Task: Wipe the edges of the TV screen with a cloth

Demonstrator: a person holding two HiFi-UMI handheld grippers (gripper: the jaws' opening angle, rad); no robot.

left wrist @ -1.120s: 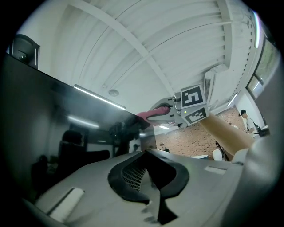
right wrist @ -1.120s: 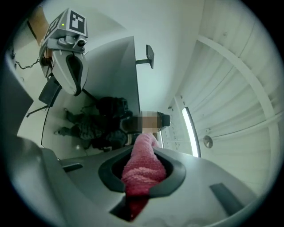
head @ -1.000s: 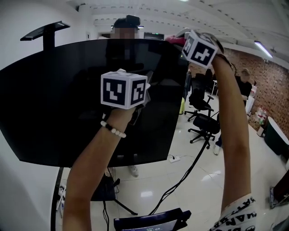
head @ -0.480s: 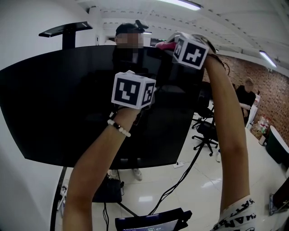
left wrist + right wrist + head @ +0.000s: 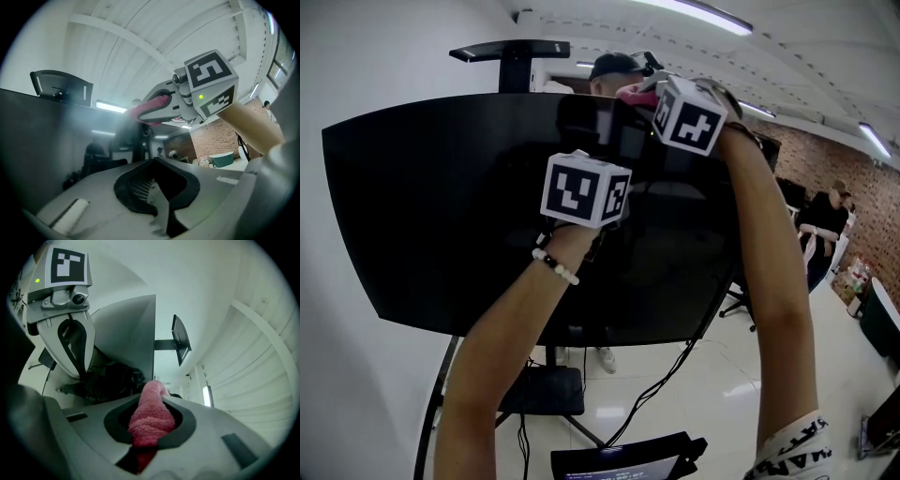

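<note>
**Item 1, TV screen** [image 5: 441, 206]: large dark panel on a floor stand, upright, filling the middle of the head view. A small shelf [image 5: 511, 49] sits on the post above its top edge.

**Item 2, pink cloth** [image 5: 152, 420]: terry, rolled into a thick wad. It sticks forward out of the right gripper and sits at the screen's top edge, right of centre. The tip seems to touch the edge, but the wide-angle view leaves this unsure.

**Item 3, right gripper** [image 5: 150, 427]: raised high, arm extended, jaws clamped on the pink cloth and aimed along the top edge.

**Item 4, left gripper** [image 5: 159, 192]: jaws closed together with nothing between them. It is held in front of the panel's upper middle, below and to the left of the right gripper. A bead bracelet [image 5: 555, 267] is on that wrist.

**Step in hand:** wiping the top edge, judged from where the cloth sits. Most of that edge runs off to the left, and the side and bottom edges lie well apart from the cloth.

**Next move calls for:** a steady drag along the rim with light downward pressure and the wad kept on the edge line. The grip should stay firm, since a rolled cloth may slip out under friction. The lower edges will need a lower reach.
</note>
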